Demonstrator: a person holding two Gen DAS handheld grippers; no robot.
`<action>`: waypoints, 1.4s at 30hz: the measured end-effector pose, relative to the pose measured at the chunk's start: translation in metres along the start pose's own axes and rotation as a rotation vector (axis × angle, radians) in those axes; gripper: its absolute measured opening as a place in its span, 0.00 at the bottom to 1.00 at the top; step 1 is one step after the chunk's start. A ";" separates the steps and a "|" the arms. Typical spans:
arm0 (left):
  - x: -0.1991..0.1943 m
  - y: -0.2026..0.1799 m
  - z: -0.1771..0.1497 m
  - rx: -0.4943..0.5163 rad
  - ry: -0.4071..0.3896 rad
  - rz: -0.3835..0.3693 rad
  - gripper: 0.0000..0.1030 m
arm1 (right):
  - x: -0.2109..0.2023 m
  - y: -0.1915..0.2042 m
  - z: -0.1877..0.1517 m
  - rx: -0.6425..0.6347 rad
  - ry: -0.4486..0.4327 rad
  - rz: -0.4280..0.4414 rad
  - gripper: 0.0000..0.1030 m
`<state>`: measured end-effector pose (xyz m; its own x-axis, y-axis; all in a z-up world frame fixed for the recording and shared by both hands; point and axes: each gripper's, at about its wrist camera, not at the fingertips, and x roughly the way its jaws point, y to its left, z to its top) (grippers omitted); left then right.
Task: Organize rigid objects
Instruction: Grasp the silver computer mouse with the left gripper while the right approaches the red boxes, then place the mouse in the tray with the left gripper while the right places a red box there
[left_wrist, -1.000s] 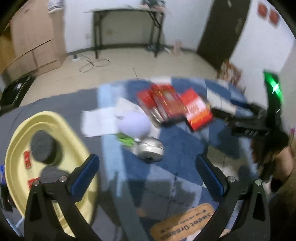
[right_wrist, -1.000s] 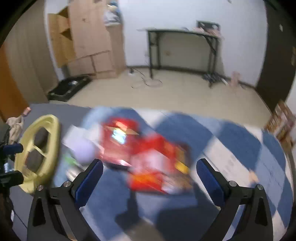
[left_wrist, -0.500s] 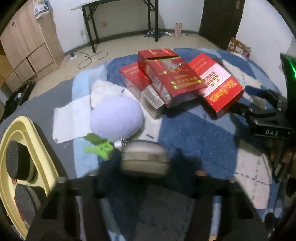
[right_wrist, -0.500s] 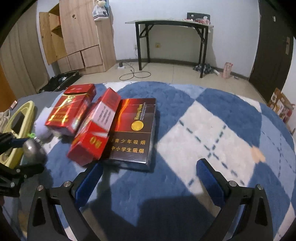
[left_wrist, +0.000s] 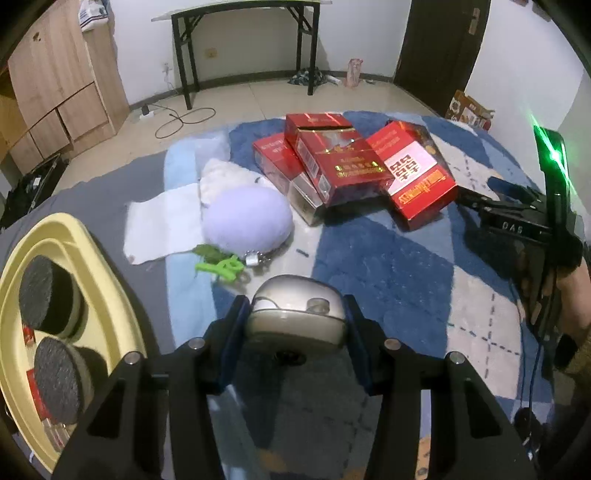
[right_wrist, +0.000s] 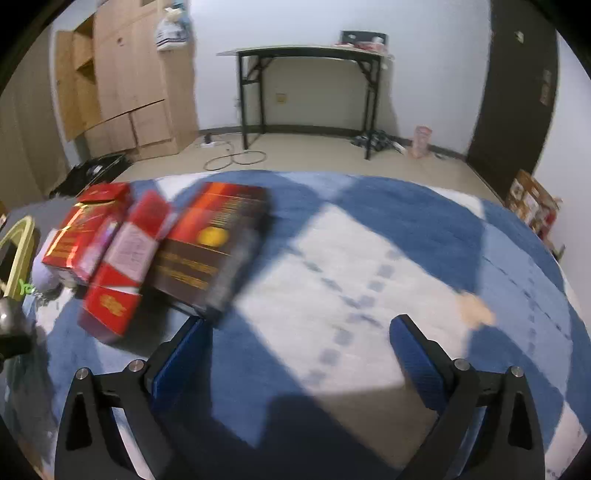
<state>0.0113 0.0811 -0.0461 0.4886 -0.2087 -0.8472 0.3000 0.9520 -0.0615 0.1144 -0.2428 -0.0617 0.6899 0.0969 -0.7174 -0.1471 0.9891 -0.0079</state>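
We see a shiny metal tin (left_wrist: 297, 312), glossy red cartons (left_wrist: 341, 166), fuzzy lilac pompom (left_wrist: 246, 218), smooth yellow plastic tray (left_wrist: 99, 273), plush rug (right_wrist: 369, 266).

Right of the red carton pile (right_wrist: 155, 254) the blue-and-white rug (right_wrist: 369, 266) lies bare and passable, while left of it the lilac plush ball (left_wrist: 246, 218) and yellow tray (left_wrist: 107, 295) crowd the way.

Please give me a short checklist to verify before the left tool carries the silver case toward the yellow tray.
1. Left tool shut on the silver case: ok, both pads touch its sides.
2. Case lifted off the blue rug: cannot tell.
3. Free room in the yellow tray: cannot tell, two black discs fill what is visible.
4. Green clip and its chain out of the grip: ok, they lie beyond the case.
5. Right tool out of the path: ok, open, near the red boxes.
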 end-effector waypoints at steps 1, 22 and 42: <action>-0.002 0.000 0.001 -0.004 -0.006 -0.004 0.50 | -0.003 -0.006 0.000 0.013 -0.006 -0.005 0.98; -0.016 0.013 0.009 -0.087 -0.052 -0.054 0.50 | -0.007 0.033 -0.012 0.309 0.067 0.328 0.81; -0.136 0.145 -0.040 -0.296 -0.220 0.120 0.50 | -0.055 0.028 -0.014 0.218 -0.123 0.433 0.21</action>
<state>-0.0446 0.2566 0.0393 0.6800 -0.1041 -0.7258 -0.0038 0.9894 -0.1455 0.0624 -0.2222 -0.0322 0.6791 0.5029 -0.5347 -0.2957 0.8541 0.4278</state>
